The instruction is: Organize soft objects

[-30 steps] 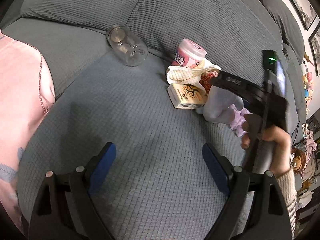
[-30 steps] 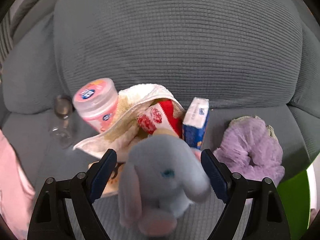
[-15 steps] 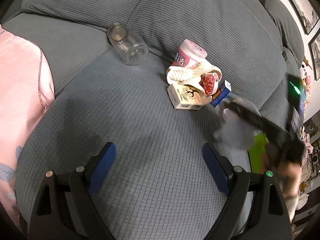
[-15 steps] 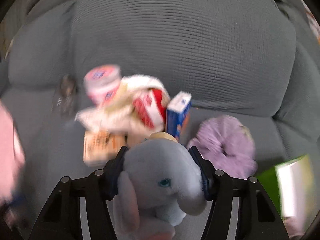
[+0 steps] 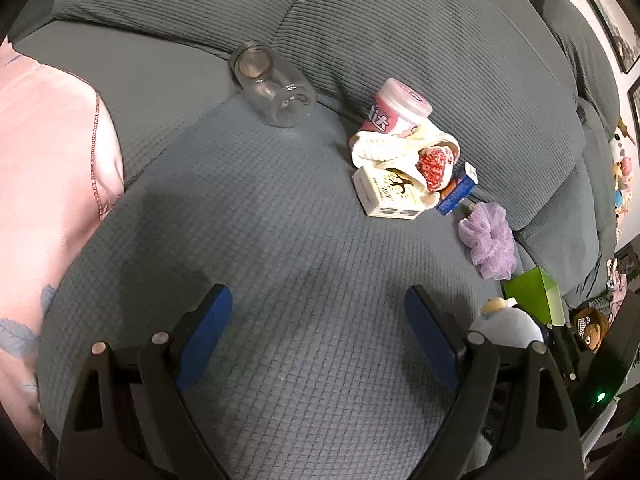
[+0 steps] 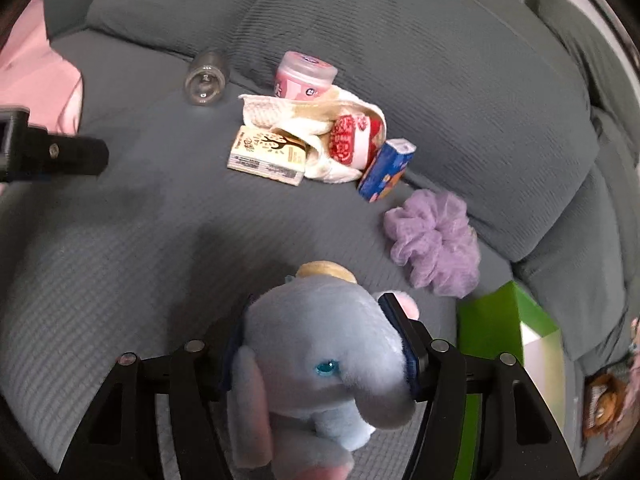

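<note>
Between the blue pads of the right gripper [image 6: 320, 354], nearest its camera, sits a pale blue plush elephant [image 6: 320, 356], its head squeezed from both sides and its pink-lined ear hanging low; the jaws are easing slightly apart yet the pads press on the plush. Just to its right stands a green box [image 6: 496, 320]. Over bare grey sofa cushion [image 5: 280, 240] the left gripper [image 5: 320, 332] hangs with its fingers spread wide and nothing between them; at the right edge of its view the elephant's head shows behind the right-hand finger, near the green box. A little farther back lies a purple scrunchie [image 6: 434, 248], close to the fold where seat meets backrest. Beyond it, a cluster of things touch one another: a blue carton [image 6: 386, 176] tilted on end, a cream cloth [image 6: 304, 120] draped over a red-and-white packet [image 6: 352, 138], and a beige box [image 6: 268, 156] lying flat. Behind these leans a pink jar [image 6: 304, 74], and to its left, apart, a clear glass jar [image 6: 206, 78] rests on its side against the backrest. A pink garment [image 5: 44, 160] fills the left edge.
</note>
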`<state>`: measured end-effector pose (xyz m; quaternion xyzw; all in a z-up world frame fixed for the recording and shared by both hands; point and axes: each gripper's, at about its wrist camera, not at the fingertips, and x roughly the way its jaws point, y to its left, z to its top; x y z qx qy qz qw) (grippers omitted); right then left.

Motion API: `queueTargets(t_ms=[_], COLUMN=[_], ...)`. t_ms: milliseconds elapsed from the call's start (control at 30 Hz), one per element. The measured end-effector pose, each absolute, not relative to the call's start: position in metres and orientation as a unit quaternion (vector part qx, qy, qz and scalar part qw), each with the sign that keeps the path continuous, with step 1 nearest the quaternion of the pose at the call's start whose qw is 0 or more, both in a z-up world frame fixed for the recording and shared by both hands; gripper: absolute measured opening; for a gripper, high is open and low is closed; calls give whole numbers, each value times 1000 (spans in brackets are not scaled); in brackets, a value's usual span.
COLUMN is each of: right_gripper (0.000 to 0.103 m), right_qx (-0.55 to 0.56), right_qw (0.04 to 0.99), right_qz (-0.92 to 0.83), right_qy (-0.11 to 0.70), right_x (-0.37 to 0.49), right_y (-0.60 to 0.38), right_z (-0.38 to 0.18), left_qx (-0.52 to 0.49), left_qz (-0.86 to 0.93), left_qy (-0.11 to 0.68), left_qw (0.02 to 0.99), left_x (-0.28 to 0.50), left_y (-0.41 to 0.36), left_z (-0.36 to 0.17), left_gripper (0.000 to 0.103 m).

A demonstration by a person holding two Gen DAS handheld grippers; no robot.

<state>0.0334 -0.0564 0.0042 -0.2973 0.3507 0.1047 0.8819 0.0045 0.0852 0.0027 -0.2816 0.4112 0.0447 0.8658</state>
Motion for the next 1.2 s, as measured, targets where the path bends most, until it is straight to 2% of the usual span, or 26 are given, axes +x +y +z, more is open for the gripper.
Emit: queueTargets(t_ms=[100, 200, 233, 300, 500, 633, 800, 1200], right_gripper=[73, 76, 82, 85, 85, 86, 86, 86], right_qx=[-293, -274, -261, -242, -171, -54, 65, 146], right_qw=[883, 890, 895, 903, 924, 932, 910, 869], right_qz=[118, 147, 159, 170, 155, 149, 137, 165], right_qy=[346, 334, 324, 311, 304, 327, 385, 443], right_x=[29, 20, 15, 9, 3, 17, 39, 60], right_y=[-56, -57, -59, -62, -86, -115, -140, -163], right_z=[7, 20, 29, 39, 71, 82, 65, 22], left_qx=[-275, -269, -268, -268, -277, -258, -233, -228], left_qz=[48, 45, 43, 39, 22, -5, -45, -134], left_qy=[412, 411, 409, 407, 385, 376, 376, 403], left_qw=[867, 870, 871, 873, 880, 890, 896, 876], left_x=[5, 5, 6, 5, 2, 5, 11, 24], left_y=[84, 81, 80, 80, 78, 63, 42, -2], left_z=[2, 3, 4, 4, 7, 11, 10, -9], left_gripper=[88, 88, 88, 88, 88, 87, 87, 87])
